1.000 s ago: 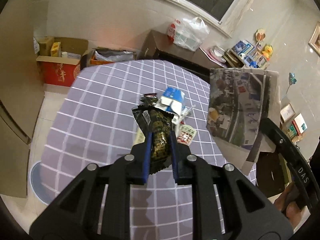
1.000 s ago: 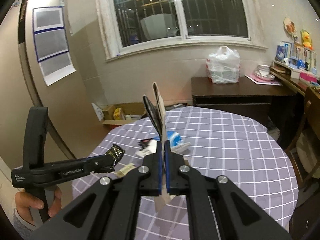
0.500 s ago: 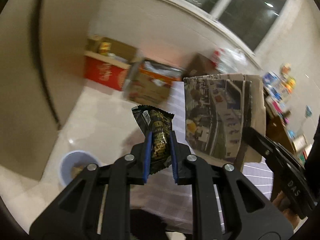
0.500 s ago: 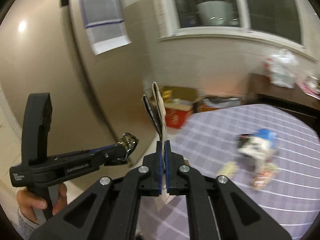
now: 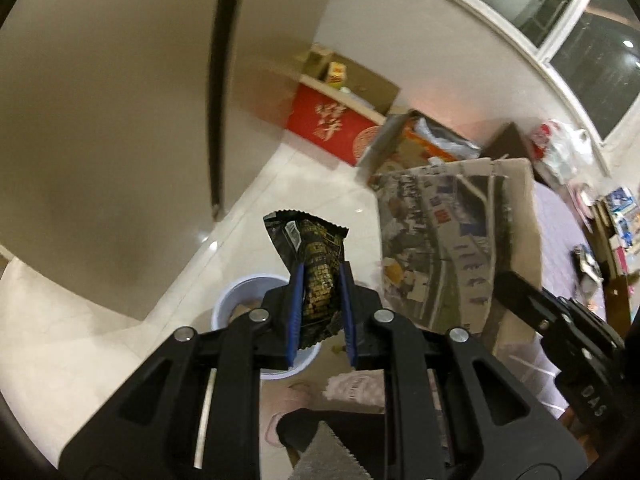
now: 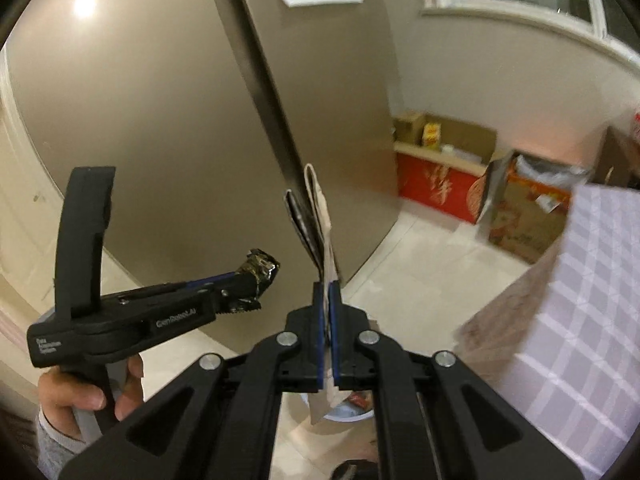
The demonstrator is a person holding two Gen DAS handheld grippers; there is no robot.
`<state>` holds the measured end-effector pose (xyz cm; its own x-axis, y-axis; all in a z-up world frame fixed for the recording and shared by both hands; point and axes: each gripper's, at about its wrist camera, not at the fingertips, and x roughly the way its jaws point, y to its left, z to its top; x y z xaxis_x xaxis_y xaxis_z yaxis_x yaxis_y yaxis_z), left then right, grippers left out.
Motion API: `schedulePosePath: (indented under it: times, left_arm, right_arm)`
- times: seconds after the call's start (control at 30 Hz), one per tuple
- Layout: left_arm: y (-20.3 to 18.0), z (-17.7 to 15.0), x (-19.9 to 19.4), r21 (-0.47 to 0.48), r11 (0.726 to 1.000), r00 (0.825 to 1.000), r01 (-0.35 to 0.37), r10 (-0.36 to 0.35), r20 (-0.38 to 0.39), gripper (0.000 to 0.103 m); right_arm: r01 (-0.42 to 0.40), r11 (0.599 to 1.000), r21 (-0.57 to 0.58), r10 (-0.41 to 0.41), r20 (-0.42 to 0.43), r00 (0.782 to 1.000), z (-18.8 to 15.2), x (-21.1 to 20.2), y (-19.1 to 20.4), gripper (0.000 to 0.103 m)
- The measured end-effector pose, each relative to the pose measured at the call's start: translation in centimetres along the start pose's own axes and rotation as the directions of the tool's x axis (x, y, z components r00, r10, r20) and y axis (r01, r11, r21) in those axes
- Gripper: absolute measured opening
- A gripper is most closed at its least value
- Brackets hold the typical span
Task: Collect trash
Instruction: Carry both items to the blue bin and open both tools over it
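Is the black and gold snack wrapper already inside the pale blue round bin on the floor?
No, the black and gold snack wrapper is clamped in the left gripper, above the pale blue round bin.

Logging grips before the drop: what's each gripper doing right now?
Left gripper: shut on the black snack wrapper.
Right gripper: shut on the folded newspaper.

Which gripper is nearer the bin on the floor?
Hard to call. The left gripper, shut on a dark wrapper, hangs above the bin; the right gripper, clamping folded newspaper, is above it too.
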<state>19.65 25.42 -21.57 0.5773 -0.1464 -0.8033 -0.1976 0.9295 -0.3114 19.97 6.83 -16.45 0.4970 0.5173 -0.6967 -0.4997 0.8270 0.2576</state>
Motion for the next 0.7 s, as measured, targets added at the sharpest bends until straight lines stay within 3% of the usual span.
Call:
schedulePosePath:
  times: [0.1, 0.13, 0.27, 0.7]
  left_arm:
    - [1.2, -0.1, 1.5, -0.008, 0.999, 0.999, -0.032, 0.031, -0.032, 0.018]
    - [1.5, -0.2, 2.0, -0.013, 0.999, 0.998, -0.035, 0.034, -0.044, 0.018]
    - [1.9, -0.8, 3.1, -0.006, 0.999, 0.996, -0.044, 0.043, -0.076, 0.018]
    - [0.0, -0.6, 4.0, 0.046, 0.998, 0.995, -0.034, 0.038, -0.093, 0.02]
  right_arm:
    - [0.0, 1.0, 0.0, 0.0, -0.008, 1.0, -0.3, 3.3, 0.4, 0.01]
    - [0.011, 1.0, -0.004, -0.011, -0.013, 1.0, -0.5, 4.2, 0.4, 0.018]
    - [0.031, 0.999, 0.018, -0.03, -0.061, 0.998, -1.5, 6.1, -0.2, 0.021]
    - [0.12, 0.992, -0.043, -0.121, -0.009, 0.993, -1.3, 3.5, 0.4, 0.042]
